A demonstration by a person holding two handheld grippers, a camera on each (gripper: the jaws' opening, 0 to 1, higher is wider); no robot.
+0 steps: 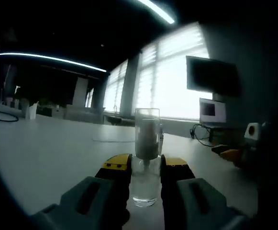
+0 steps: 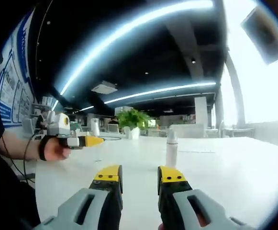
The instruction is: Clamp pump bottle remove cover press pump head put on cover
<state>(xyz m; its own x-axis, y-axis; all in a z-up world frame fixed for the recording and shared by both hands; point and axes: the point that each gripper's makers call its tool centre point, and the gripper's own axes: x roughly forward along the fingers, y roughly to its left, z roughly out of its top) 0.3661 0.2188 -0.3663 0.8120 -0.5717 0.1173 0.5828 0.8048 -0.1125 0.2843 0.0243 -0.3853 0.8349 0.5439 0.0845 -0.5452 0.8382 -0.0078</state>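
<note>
The pump bottle [image 1: 147, 158] was found upright on the white table [image 1: 48, 148], clamped between the left gripper [image 1: 146, 168] jaws. The right gripper [image 2: 139, 176] jaws were held apart, empty.

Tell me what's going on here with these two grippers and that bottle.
A person is working a pump bottle on a white table with two handheld grippers. The left gripper has the bottle between its jaws, at or near contact, and the clear cover is on. The right gripper is open and empty, held back from the bottle, which stands ahead of it. The cover has not been removed yet.
</note>
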